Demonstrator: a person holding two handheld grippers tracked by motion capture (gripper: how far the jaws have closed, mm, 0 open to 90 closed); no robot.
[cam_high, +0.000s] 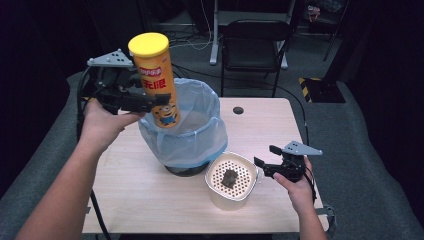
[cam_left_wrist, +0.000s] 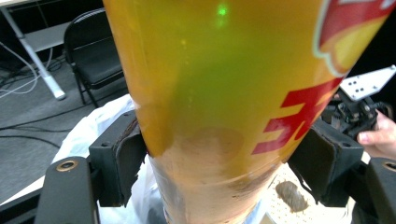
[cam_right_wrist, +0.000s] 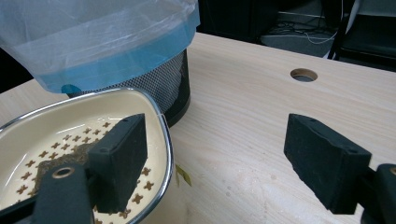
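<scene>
The left gripper (cam_high: 150, 100) clamps the can (cam_high: 155, 80) over the bin (cam_high: 200, 135) for dropping, while the right gripper (cam_high: 262, 165), jaws apart, waits by the strainer (cam_high: 216, 192).

The tall yellow can (cam_high: 156, 80) clamped in my left gripper (cam_high: 131, 97) carries a red band near its lid with small white lettering too blurred to read. Below it stand large red Chinese characters, apparently "无限". Lower down is a printed cartoon Minion figure. In my left gripper view, part of one red character shows.
</scene>
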